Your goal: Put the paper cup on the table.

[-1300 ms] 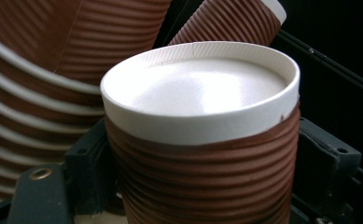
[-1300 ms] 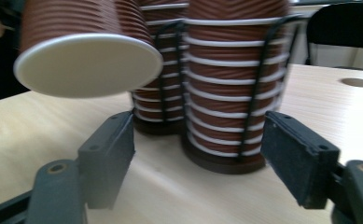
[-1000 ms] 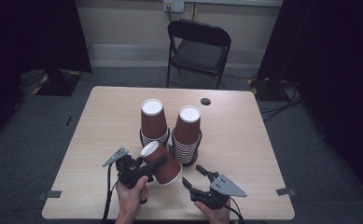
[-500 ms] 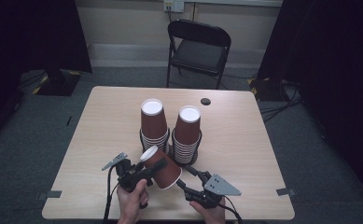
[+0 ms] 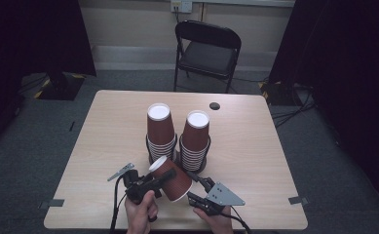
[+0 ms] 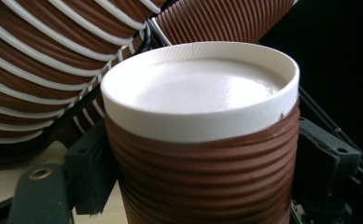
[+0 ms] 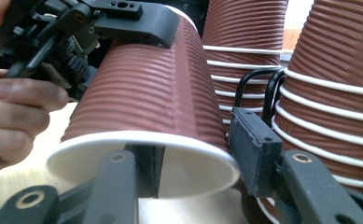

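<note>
A brown ribbed paper cup [image 5: 173,180] lies tilted above the near table edge, white base up and left, mouth down and right. My left gripper [image 5: 161,178] is shut on it near the base; in the left gripper view the black pads [image 6: 93,172] press both sides of the cup [image 6: 202,154]. My right gripper [image 5: 195,187] is open at the cup's mouth. In the right gripper view one pad [image 7: 147,168] is inside the rim and the other pad [image 7: 254,154] sits outside the cup's [image 7: 146,102] wall.
Two upside-down cup stacks, left [image 5: 159,127] and right [image 5: 196,134], stand in black wire holders [image 5: 148,145] just behind the held cup. A small black disc [image 5: 215,106] lies near the table's [image 5: 274,161] far edge. A folding chair [image 5: 207,48] stands beyond.
My right gripper has moved left and up to the held cup, and its jaws now straddle the rim. The left gripper and cup have barely shifted.
</note>
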`<move>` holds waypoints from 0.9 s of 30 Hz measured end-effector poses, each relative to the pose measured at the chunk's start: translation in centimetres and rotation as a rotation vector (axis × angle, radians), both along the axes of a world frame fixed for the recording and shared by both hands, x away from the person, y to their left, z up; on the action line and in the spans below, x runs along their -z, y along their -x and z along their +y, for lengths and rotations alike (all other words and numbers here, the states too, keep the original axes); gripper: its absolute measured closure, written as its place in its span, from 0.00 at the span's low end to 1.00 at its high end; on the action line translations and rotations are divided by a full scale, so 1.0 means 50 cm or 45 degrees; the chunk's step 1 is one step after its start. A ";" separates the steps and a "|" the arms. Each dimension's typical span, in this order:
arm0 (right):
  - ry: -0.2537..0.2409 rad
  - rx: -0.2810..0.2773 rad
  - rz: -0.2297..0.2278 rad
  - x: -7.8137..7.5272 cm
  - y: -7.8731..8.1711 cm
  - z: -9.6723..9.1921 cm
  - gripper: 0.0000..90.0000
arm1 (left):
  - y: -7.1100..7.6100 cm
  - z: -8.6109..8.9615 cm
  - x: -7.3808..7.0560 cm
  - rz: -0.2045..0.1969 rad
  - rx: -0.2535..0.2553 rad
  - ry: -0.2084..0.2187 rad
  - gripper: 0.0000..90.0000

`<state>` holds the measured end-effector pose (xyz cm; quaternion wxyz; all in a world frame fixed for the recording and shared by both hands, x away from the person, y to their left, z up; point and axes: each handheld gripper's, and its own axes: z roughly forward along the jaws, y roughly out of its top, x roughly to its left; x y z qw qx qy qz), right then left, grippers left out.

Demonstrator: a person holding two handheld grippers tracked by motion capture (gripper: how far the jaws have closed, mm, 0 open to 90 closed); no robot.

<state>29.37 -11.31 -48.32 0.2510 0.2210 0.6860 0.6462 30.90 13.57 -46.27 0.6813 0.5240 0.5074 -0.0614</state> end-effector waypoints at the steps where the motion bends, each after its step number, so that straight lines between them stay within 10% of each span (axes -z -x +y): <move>1: 0.000 0.000 0.000 0.000 0.000 0.000 0.63 | 0.000 0.000 0.000 0.000 0.000 0.000 0.21; 27: 0.060 0.045 -0.077 0.003 -0.021 0.016 0.92 | -0.006 -0.012 0.010 -0.013 0.067 0.054 0.18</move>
